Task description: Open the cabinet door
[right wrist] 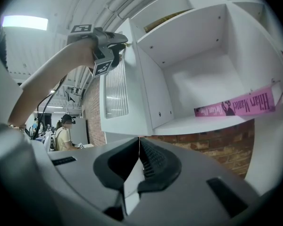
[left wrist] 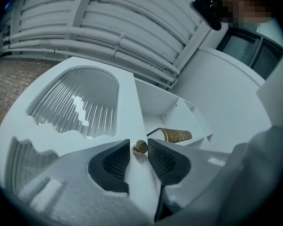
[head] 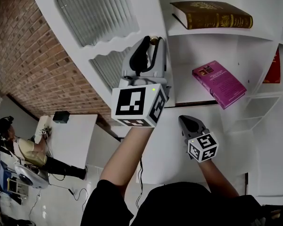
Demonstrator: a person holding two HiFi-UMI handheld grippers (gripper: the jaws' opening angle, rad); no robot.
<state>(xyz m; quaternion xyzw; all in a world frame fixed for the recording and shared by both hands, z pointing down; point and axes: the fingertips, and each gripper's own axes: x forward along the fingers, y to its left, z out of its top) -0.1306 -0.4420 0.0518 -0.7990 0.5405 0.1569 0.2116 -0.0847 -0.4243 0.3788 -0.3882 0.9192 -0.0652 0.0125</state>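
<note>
The white cabinet door (head: 146, 13) with ribbed glass panes (head: 92, 11) stands swung out from the shelves. Its small brass knob (left wrist: 140, 147) sits on the door's edge between the tips of my left gripper (left wrist: 139, 145); the jaws stand apart around it and the pads do not press on it. In the head view the left gripper (head: 151, 43) reaches up to the knob (head: 154, 40). My right gripper (head: 191, 126) hangs lower, in front of the shelves, shut with nothing in it. The right gripper view shows its jaws (right wrist: 139, 143) shut and the door (right wrist: 115, 93) beyond.
A brown book (head: 212, 15) lies on the upper shelf, a pink book (head: 219, 84) on the shelf below, a red book (head: 273, 69) at the far right. A brick wall (head: 33, 65) is left of the cabinet. A person (head: 23, 149) sits by a white table (head: 70, 140).
</note>
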